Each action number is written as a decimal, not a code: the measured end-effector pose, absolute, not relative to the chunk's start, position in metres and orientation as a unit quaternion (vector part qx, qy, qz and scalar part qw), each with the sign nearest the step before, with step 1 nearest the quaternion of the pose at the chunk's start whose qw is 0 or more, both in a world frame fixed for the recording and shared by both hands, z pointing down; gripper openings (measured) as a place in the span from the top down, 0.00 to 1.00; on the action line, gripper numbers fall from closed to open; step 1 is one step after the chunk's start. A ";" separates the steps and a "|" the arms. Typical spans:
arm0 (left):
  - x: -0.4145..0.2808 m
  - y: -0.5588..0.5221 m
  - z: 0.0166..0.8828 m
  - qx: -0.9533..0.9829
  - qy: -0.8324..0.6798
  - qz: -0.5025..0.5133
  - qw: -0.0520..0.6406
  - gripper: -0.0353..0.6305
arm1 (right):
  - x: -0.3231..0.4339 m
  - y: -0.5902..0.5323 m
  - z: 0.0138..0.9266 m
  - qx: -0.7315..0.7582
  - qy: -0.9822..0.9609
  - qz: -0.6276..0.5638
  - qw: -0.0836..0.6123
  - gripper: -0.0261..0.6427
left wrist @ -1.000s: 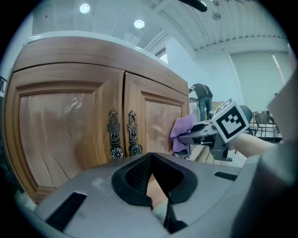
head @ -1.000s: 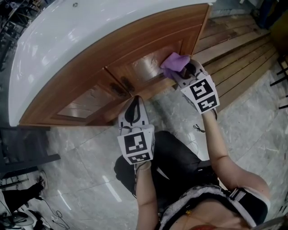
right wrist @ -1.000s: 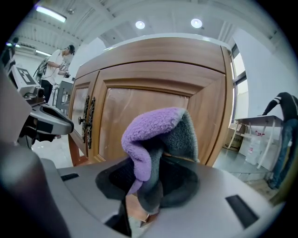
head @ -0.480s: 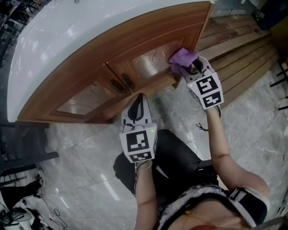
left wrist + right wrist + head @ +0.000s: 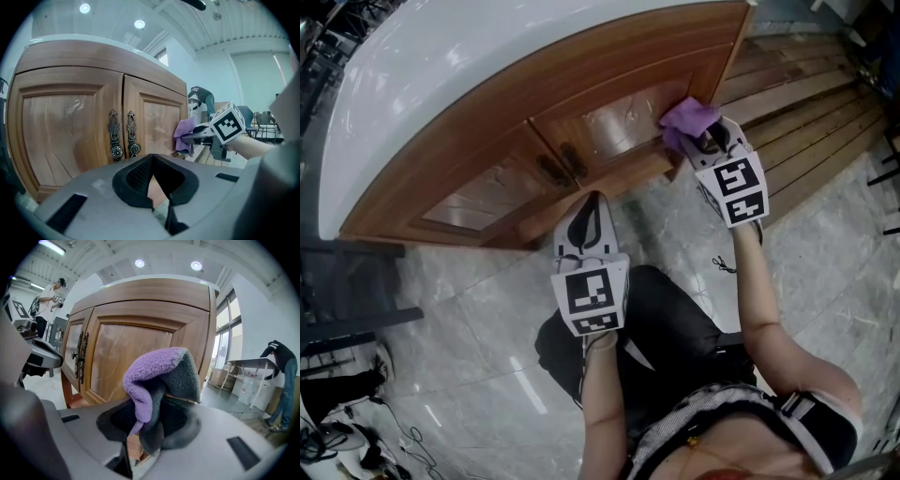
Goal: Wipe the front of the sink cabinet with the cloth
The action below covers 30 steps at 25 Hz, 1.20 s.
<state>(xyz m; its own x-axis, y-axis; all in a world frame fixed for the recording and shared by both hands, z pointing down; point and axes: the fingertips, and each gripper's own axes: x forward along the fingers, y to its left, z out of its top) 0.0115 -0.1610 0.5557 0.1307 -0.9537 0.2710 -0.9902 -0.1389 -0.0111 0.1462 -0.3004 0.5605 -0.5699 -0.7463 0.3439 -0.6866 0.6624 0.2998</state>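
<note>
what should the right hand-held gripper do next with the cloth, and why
Probably sweep the cloth leftward across the right door toward the handles. The right hand-held gripper holds it pressed at that door's outer edge, so the cabinet front left to cover lies to the left.

The sink cabinet stands in front of me on the floor, with the sink top on it. Two handles sit side by side in the middle. My left gripper is just below them, not touching. The cloth, between my right gripper's fingers, is against the right door's right edge. Planks lie right of the sink cabinet.
</note>
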 end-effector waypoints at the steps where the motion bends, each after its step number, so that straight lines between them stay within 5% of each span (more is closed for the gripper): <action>1: 0.013 -0.161 0.555 0.747 -0.650 0.108 0.084 0.95 | 0.145 -0.297 0.560 0.403 -0.885 -0.064 0.223 0.70; 15: -0.010 -0.147 0.561 0.736 -0.662 0.102 0.099 0.95 | 0.028 -0.210 0.604 0.262 -0.939 -0.042 0.220 0.70; 30: -0.013 -0.140 0.561 0.739 -0.659 0.095 0.103 0.95 | 0.002 -0.213 0.629 0.258 -0.941 -0.042 0.214 0.69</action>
<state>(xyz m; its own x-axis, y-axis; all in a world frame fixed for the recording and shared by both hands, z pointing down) -0.0130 -0.1400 0.5614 0.1139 -0.9543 0.2763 -0.9935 -0.1110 0.0259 0.0024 -0.2134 0.6287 -0.7758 -0.5030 0.3809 -0.4668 0.8637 0.1898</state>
